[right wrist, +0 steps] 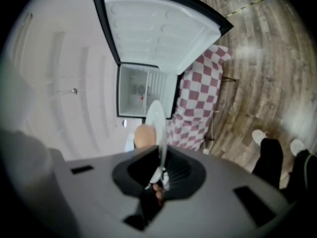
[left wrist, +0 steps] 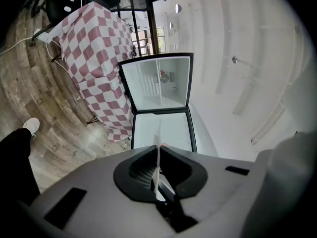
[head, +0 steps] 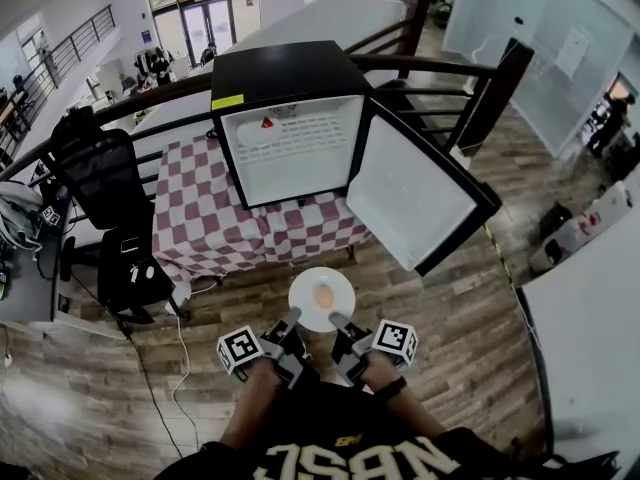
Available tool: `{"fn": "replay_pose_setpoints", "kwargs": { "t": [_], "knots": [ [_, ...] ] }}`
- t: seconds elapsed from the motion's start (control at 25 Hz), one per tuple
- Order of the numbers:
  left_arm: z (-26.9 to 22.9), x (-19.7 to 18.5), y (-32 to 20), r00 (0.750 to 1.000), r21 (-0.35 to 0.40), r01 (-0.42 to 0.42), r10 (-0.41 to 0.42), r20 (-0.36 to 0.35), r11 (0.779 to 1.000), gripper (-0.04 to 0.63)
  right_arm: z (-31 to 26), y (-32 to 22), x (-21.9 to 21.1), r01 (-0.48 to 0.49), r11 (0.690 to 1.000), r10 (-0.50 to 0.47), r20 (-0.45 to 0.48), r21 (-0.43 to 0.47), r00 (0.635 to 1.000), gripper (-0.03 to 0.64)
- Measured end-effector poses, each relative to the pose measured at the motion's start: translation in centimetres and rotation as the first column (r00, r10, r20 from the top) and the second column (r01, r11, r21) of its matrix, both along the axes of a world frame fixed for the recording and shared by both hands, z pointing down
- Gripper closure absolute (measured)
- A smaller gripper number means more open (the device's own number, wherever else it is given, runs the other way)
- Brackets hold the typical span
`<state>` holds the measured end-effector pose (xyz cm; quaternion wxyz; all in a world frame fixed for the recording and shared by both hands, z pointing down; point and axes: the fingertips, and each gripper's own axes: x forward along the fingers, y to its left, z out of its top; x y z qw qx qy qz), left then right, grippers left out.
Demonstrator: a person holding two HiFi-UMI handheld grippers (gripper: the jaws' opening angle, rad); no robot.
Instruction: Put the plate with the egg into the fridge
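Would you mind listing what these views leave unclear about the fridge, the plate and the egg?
- Fridge interior, head view: washed out white; any shelves can't be told, and the print on the label is too small to read.
- Egg, left gripper view: only a sliver shows beside the edge-on plate.
- Plate rim nearest the person, head view: covered by the left tongs and right tongs.

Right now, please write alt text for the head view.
The left tongs and the right tongs grip a white plate carrying an egg, facing a black mini fridge, its door open, on a checkered tablecloth.
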<state>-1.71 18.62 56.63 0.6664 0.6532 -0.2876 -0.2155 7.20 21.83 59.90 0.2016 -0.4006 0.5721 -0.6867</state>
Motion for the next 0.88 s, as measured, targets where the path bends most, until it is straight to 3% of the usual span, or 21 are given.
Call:
{"fn": "replay_pose_setpoints", "kwargs": {
  "t": [0.44,0.88],
  "knots": [
    [1.1,-4.7,-6.3,1.000,-0.038,0.013,-0.013,0.020,0.999,0.561,0.8,-6.4,-4.7,0.001,0.999,0.001,0.040,-0.049,0.999,0.581],
    [2.5,-8.4,-9.9,1.000,-0.065,0.013,-0.013,0.008,0.998,0.561,1.9,-10.1,-8.5,0.020,0.997,-0.020,0.005,-0.078,1.000,0.581]
  ]
}}
